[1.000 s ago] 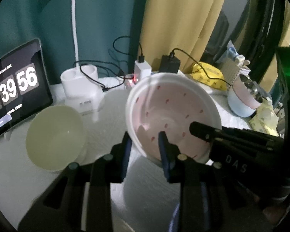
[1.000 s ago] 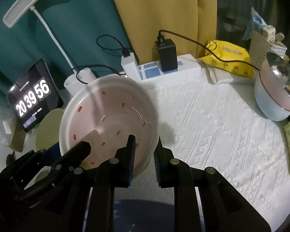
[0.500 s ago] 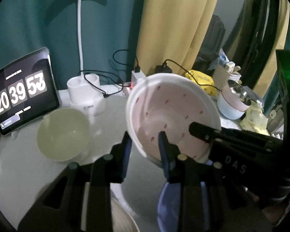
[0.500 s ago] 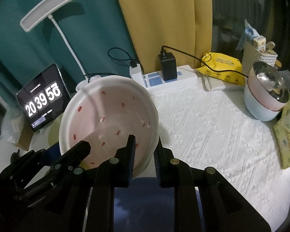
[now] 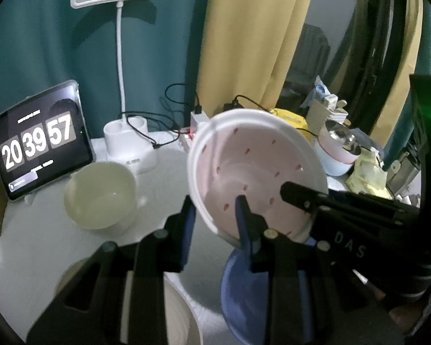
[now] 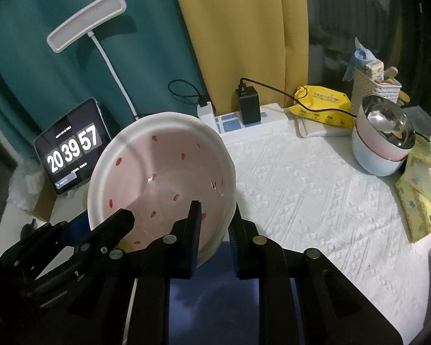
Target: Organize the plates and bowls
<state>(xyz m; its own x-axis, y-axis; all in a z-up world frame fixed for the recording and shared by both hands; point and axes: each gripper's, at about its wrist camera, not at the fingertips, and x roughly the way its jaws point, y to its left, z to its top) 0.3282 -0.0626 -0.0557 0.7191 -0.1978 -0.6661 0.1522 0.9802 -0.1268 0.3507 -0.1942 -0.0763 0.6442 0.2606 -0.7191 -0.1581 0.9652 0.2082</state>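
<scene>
Two grippers clamp one pink speckled bowl by opposite sides of its rim: the left gripper on the near left edge, the right gripper on the near right edge, one finger inside and one outside each. The bowl is tilted, clear of the white tablecloth. A blue bowl sits beneath it. A pale green bowl stands to the left, near the clock tablet. Stacked bowls sit far right.
</scene>
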